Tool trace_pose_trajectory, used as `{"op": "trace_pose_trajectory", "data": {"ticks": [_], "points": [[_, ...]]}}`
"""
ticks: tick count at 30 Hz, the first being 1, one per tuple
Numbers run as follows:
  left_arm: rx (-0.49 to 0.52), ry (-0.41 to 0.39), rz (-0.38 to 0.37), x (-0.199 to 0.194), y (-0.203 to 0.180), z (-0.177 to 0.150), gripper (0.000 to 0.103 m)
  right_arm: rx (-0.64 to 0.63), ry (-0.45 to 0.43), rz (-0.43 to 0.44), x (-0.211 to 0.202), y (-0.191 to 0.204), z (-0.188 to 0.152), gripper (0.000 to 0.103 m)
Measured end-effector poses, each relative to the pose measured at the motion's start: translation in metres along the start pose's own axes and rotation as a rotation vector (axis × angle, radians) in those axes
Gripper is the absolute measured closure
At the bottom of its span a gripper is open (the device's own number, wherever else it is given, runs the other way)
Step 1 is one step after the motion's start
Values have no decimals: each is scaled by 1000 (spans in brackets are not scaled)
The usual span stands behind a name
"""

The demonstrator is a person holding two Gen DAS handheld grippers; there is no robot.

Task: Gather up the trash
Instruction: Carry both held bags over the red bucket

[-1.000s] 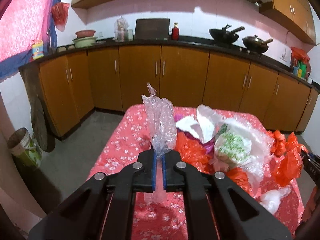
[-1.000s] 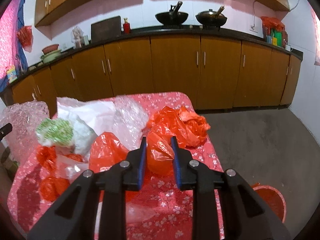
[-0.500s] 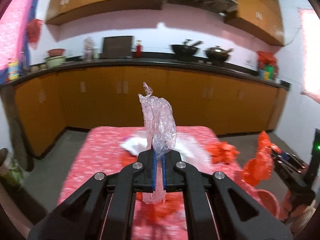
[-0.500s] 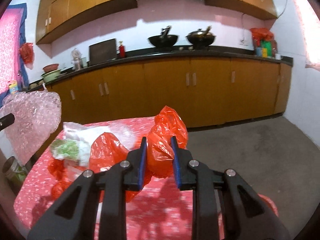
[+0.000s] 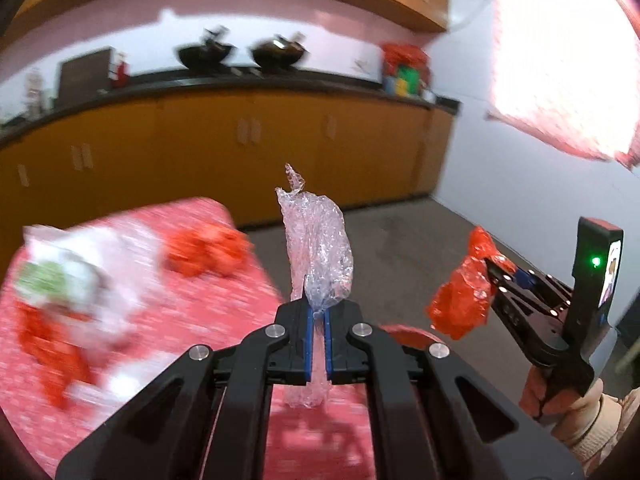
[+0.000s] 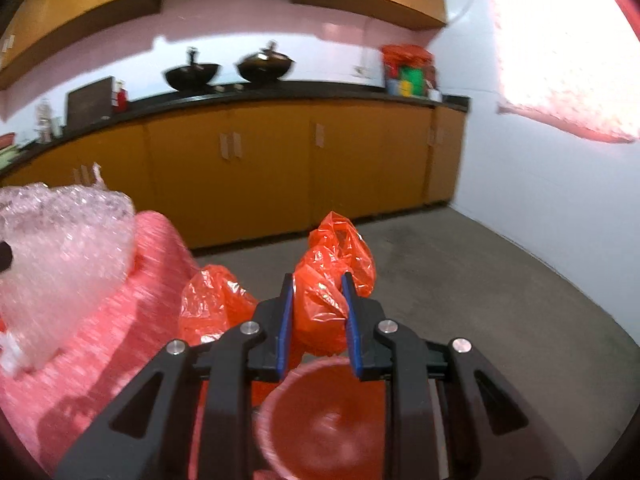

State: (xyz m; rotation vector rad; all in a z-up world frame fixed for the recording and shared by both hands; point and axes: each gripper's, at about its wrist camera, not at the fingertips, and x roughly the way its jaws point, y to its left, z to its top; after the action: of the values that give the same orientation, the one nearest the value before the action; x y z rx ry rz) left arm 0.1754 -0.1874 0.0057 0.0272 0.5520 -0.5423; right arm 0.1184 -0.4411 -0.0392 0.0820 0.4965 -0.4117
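Pinching clear bubble wrap [image 5: 316, 248] in closed left fingers [image 5: 307, 328], right fingers [image 6: 285, 316] clamping orange bag [image 6: 332, 280]

A table [image 5: 240, 320] is covered by a red cloth printed with small white flowers, and it is blurred in both wrist views. On its left part, in the left wrist view, a heap of white and clear plastic [image 5: 100, 256] is seen, with a green-and-white printed wrapper [image 5: 42, 280] at its left edge. Crumpled red plastic bags [image 5: 206, 252] lie toward the far right corner, and more red plastic [image 5: 52, 344] lies at the near left. Beyond and right of the table a grey concrete floor [image 6: 460, 280] is spread. A round red bin [image 6: 324, 416] stands on it, just beside the table's right edge.
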Motion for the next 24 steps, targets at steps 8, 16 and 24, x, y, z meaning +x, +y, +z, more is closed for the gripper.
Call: {"op": "trace_pose_trajectory", "data": {"ticks": [8, 16, 24], "points": [[67, 165, -96, 70, -72, -45, 99, 54, 112, -56, 33, -61, -39, 80], [101, 262, -91, 117, -98, -69, 99, 78, 187, -45, 75, -73, -58, 80], [118, 335, -103, 143, -111, -86, 99, 90, 242, -2, 107, -70, -72, 79]]}}
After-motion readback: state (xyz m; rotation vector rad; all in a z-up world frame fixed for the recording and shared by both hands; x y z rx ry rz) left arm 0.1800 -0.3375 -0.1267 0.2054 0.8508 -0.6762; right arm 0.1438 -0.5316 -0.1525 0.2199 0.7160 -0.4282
